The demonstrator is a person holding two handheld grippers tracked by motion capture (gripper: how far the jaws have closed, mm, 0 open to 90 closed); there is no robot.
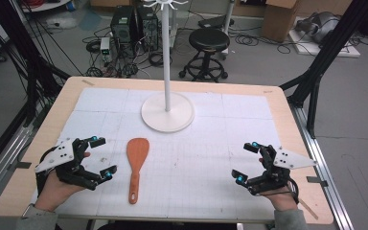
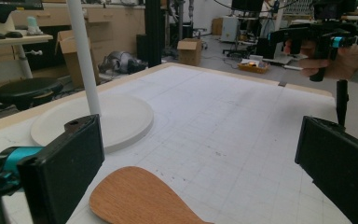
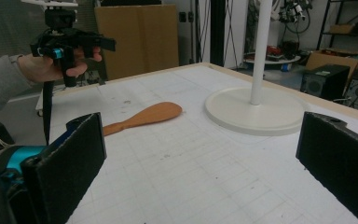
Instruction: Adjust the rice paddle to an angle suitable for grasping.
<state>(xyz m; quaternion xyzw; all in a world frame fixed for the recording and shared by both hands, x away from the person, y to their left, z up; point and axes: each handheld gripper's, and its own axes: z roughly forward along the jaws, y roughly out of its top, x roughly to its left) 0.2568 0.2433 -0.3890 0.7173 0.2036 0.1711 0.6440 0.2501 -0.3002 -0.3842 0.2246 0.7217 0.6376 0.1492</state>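
Reaching for the wooden spoon [image 1: 135, 165] with my left gripper [image 1: 99, 155], both jaws wide and empty, I might bump it away from my right gripper [image 1: 246, 162].

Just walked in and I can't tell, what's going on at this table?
A person holds a gripper in each hand over a white mat. The left gripper and the right gripper both have their jaws open and hold nothing. A wooden spatula lies flat on the mat, just to the right of the left gripper, untouched. A white stand sits behind it on its round base. Nothing has been picked up yet.
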